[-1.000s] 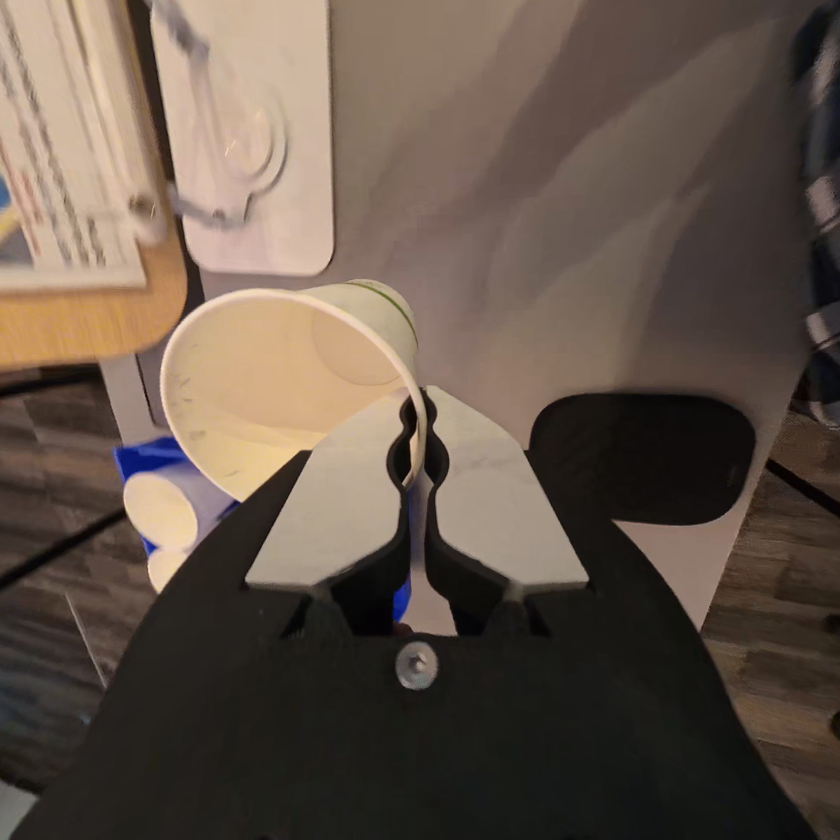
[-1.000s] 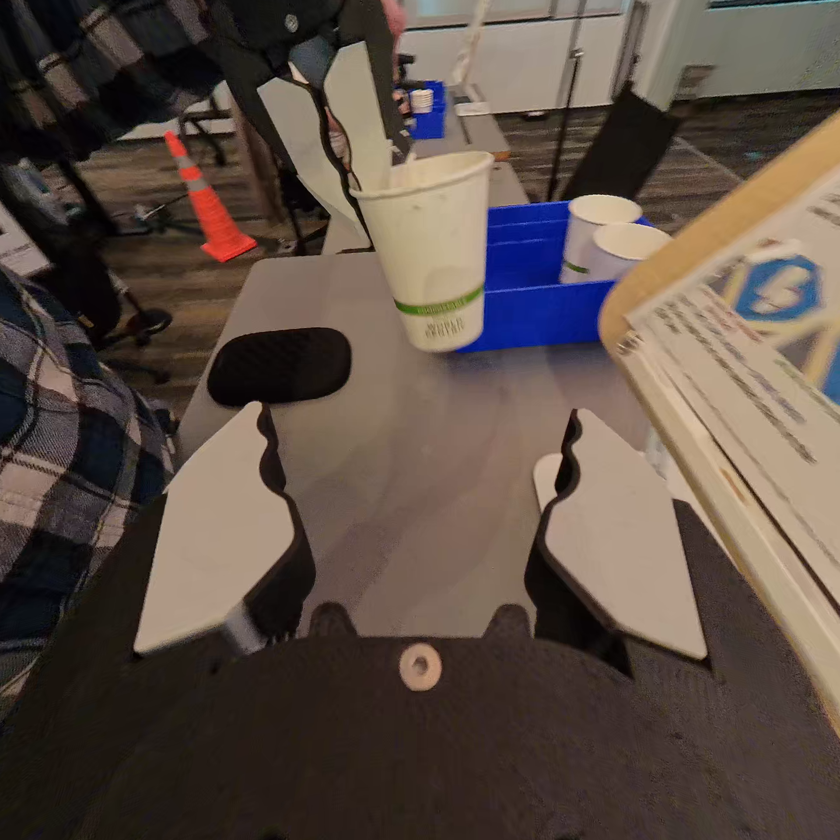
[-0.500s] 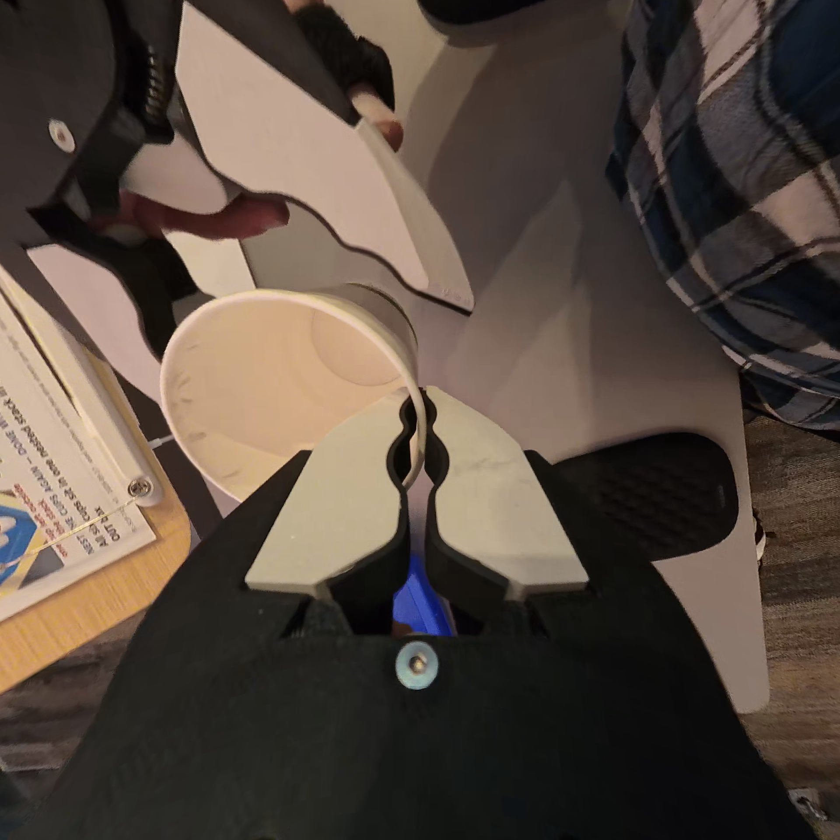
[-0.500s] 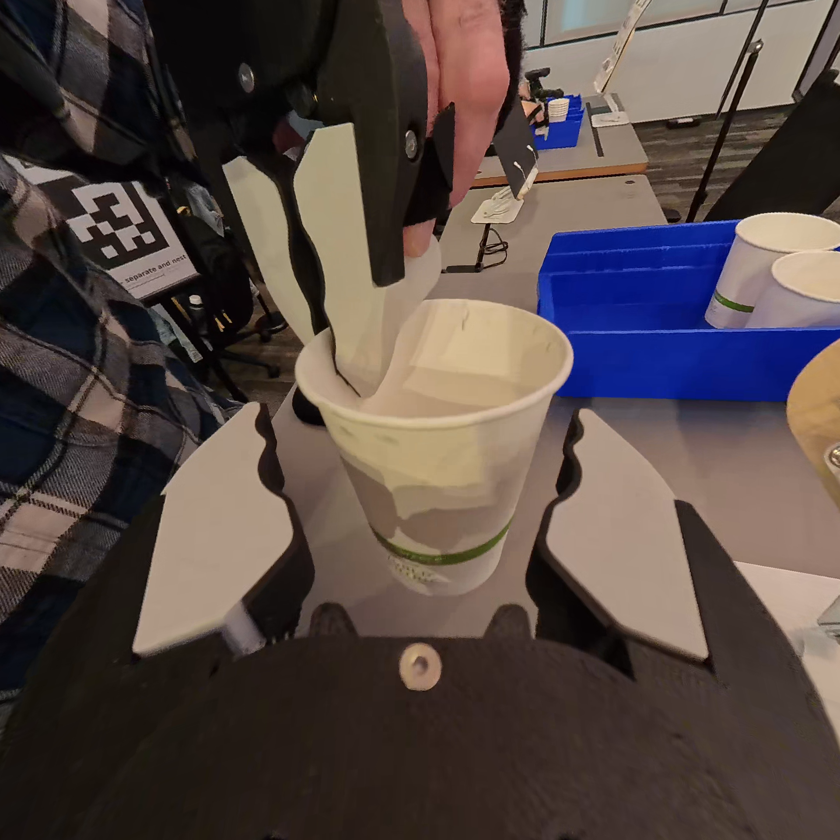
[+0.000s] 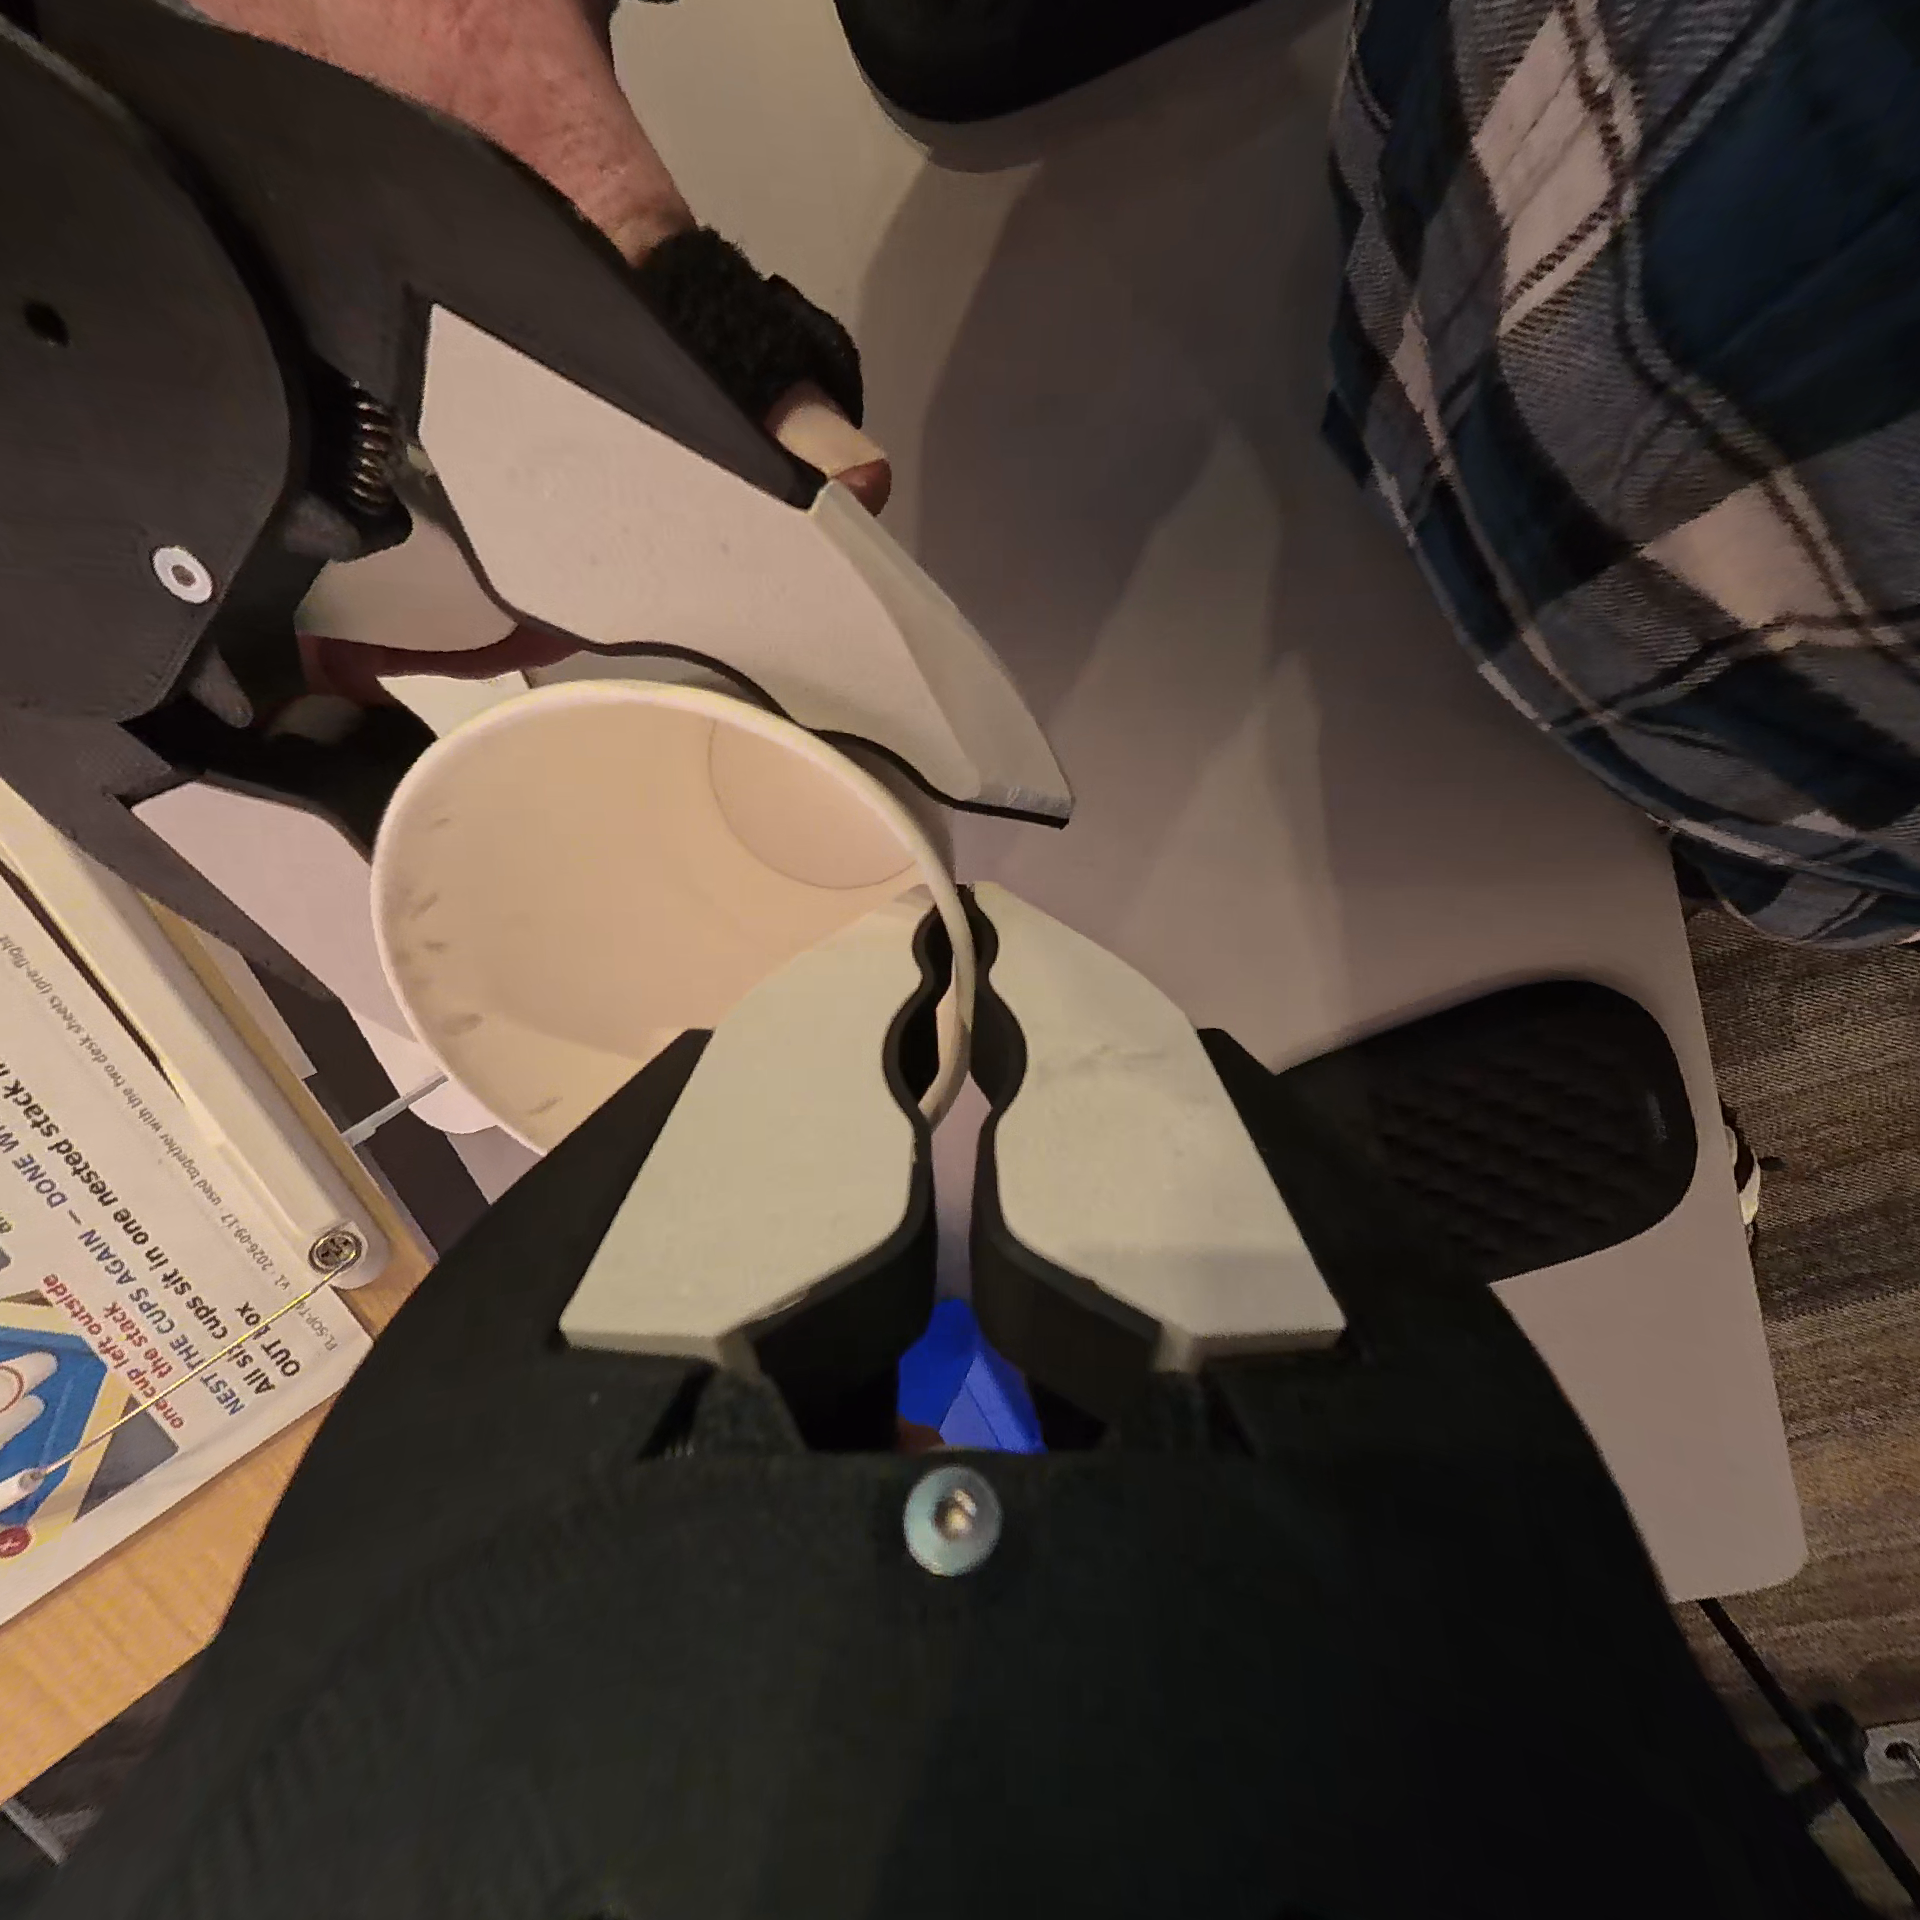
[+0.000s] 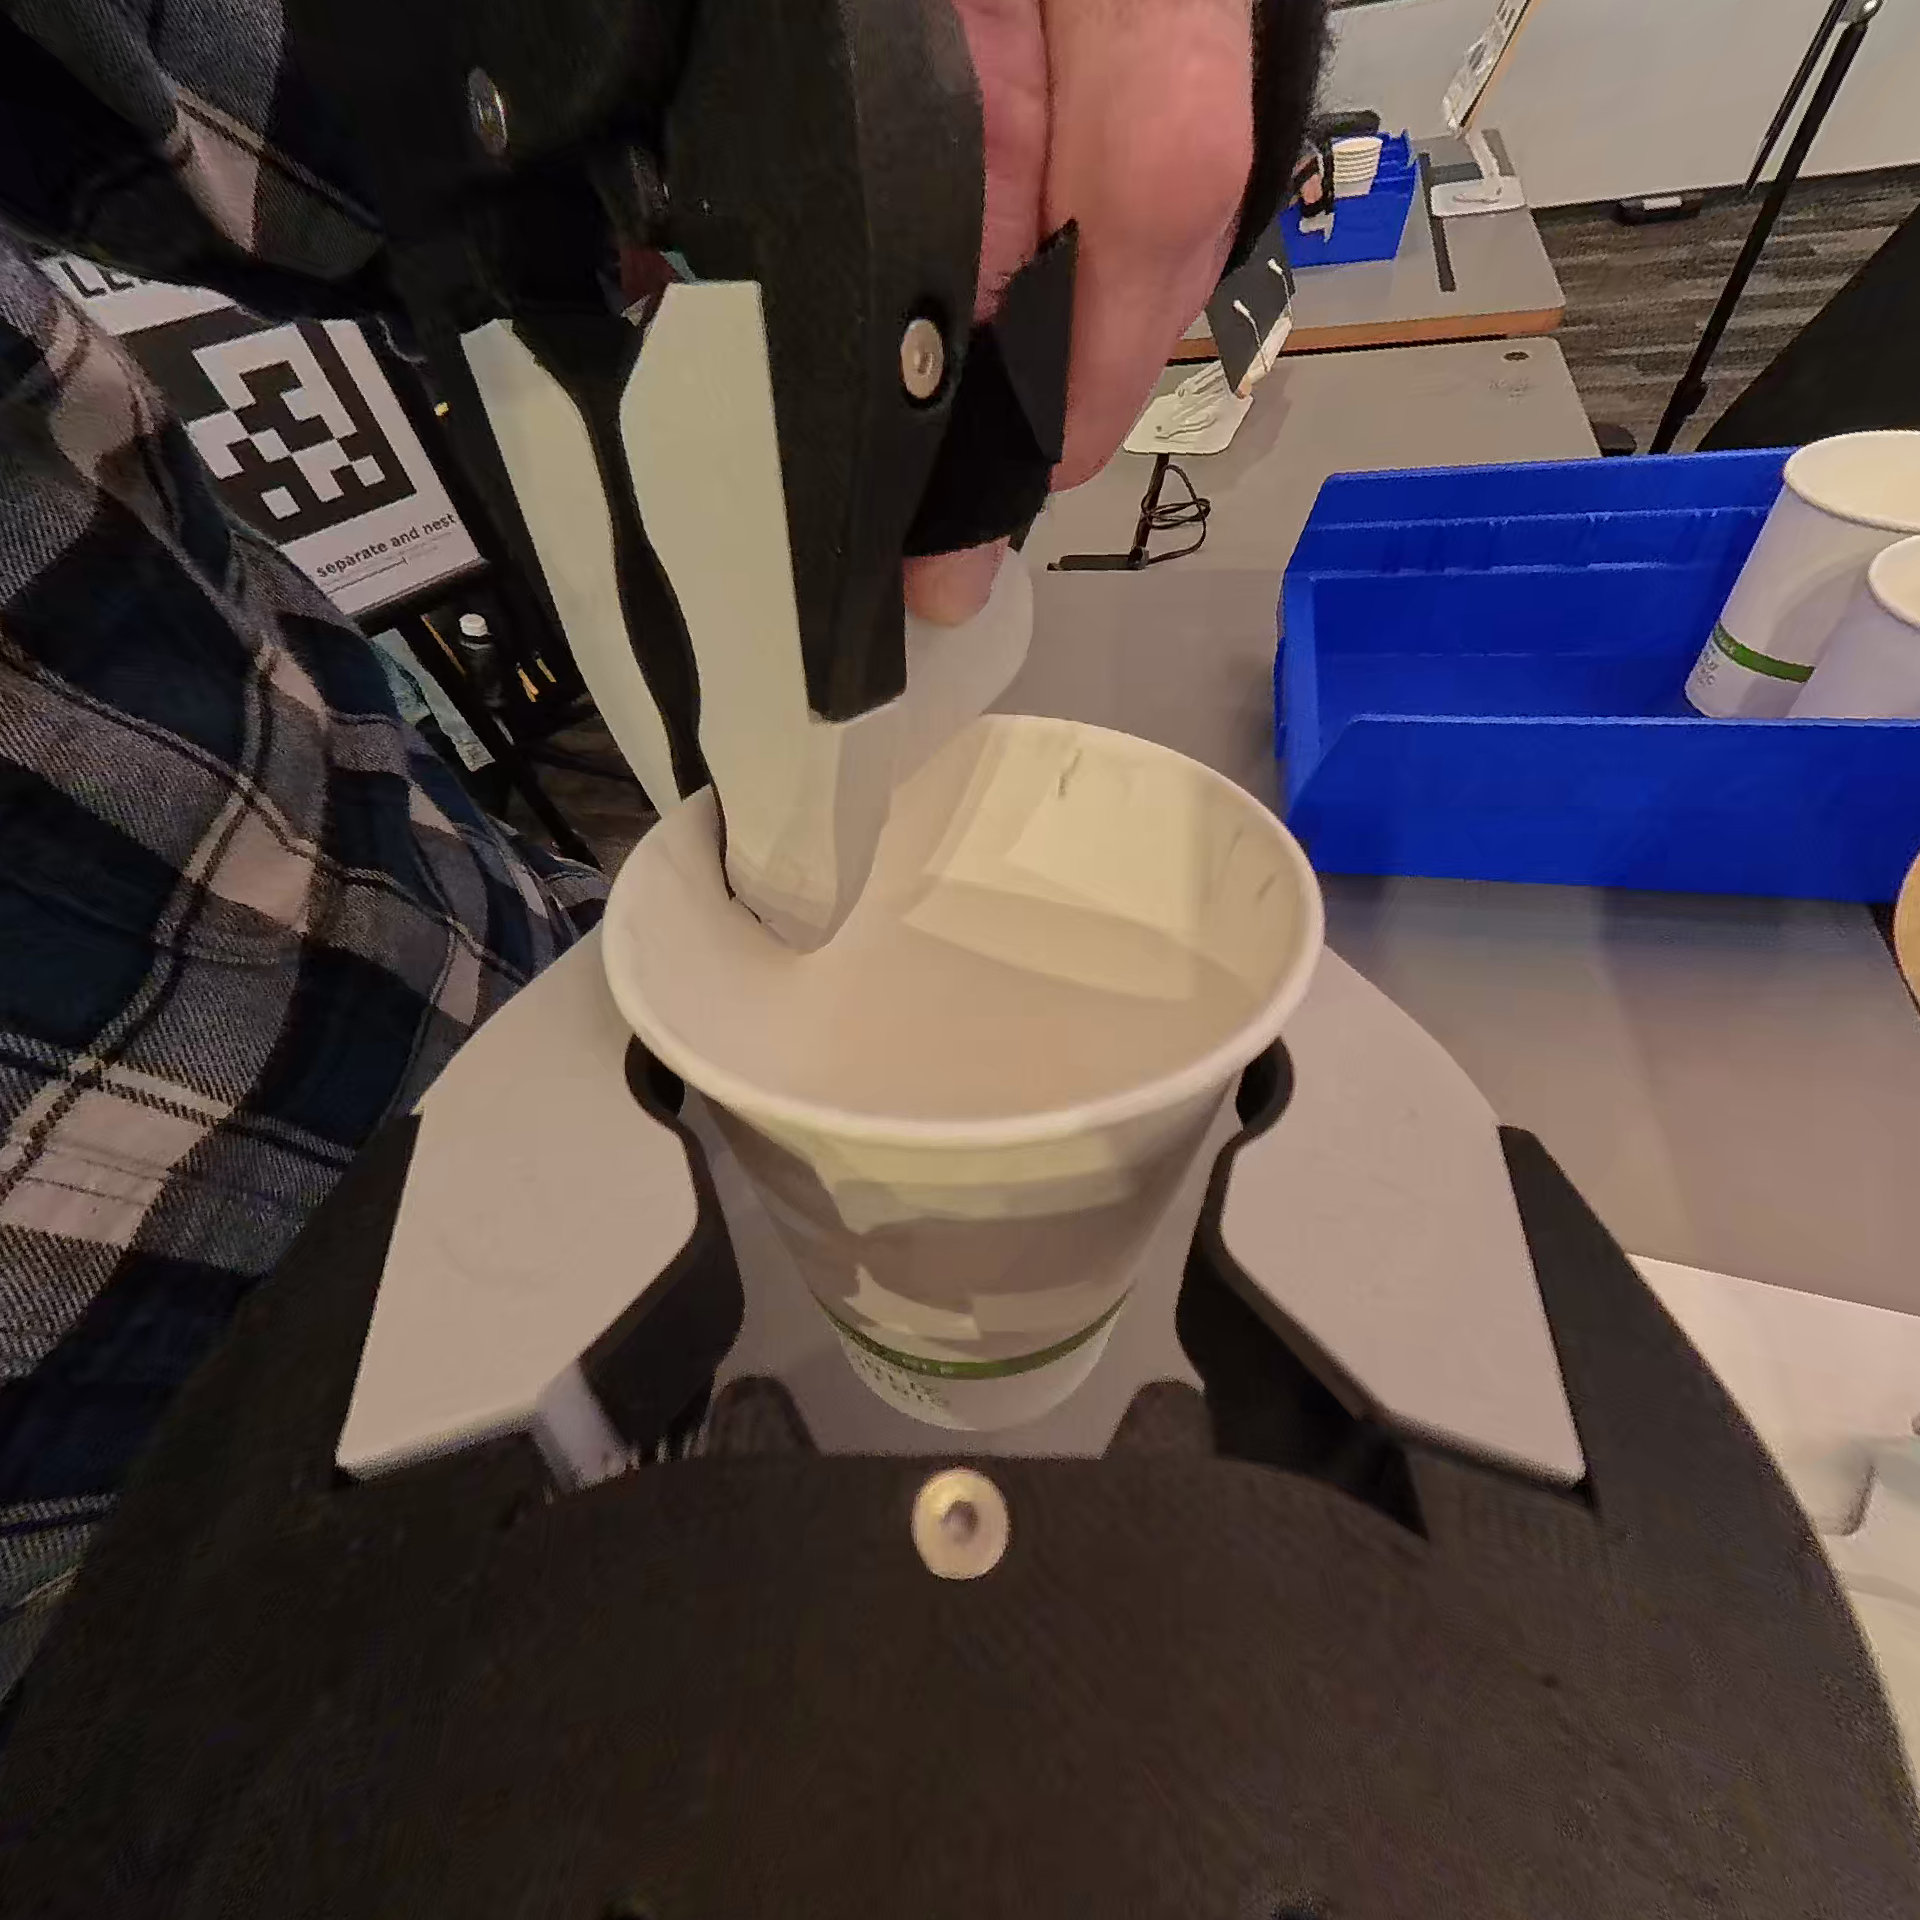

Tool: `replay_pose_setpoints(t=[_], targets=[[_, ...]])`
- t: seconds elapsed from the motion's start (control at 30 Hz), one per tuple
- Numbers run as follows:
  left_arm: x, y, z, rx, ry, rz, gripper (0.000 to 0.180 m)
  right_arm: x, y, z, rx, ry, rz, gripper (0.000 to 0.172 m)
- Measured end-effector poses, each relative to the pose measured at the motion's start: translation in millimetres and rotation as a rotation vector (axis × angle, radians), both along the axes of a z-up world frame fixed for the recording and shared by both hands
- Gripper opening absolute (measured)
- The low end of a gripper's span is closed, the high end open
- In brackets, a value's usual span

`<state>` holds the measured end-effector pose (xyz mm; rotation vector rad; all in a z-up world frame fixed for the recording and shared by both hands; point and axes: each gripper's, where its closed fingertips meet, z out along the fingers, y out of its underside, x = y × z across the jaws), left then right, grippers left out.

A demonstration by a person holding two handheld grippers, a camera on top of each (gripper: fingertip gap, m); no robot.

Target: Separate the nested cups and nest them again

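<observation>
The white paper cup with a green band (image 6: 966,1122) is hanging upright above the grey bench (image 6: 1558,1039), gripped from two sides. The left tongs (image 5: 961,997) are clenching its rim wall, one finger standing inside the cup and the other outside, both pads pressing on the paper. The right tongs (image 6: 961,1081) are closing around the cup body just below the rim, with both fingers (image 6: 540,1195) lying against its sides. The cup interior is showing only a pale bottom disc; whether a second cup is sitting nested within it cannot be told. The blue plastic bin (image 6: 1507,748) is standing on the bench behind and to the right of the held cup, well apart from it. Two further white paper cups (image 6: 1808,592) are standing upright in the right end of the bin, touching one another, while the remaining visible bin space is holding nothing. A black oval pad (image 5: 1475,1122) is lying on the bench beside the tongs.
</observation>
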<state>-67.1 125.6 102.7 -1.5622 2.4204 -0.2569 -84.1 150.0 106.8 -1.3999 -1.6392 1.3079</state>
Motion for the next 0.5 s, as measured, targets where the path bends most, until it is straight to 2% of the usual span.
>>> replay_pose_setpoints(t=[0.03, 0.3, 0.33, 0.47, 0.5], targets=[[0, 0, 0, -0.001, 0.003, -0.002, 0.000, 0, 0, -1, 0.002, -0.004, 0.001, 0.107], [4, 0, 2, 0.001, -0.016, 0.008, 0.002, 3, 1, 3, -0.037, 0.022, 0.003, 0.103], [5, 0, 3, -0.001, -0.021, 0.012, 0.005, 3, 2, 4, -0.043, 0.029, -0.001, 0.103], [8, 11, 15, 0.029, -0.067, 0.073, 0.039, 9, 6, 4, -0.057, 0.038, -0.030, 0.102], [7, 15, 20, 0.038, -0.085, 0.091, 0.041, 13, 8, 4, -0.064, 0.044, -0.040, 0.102]])
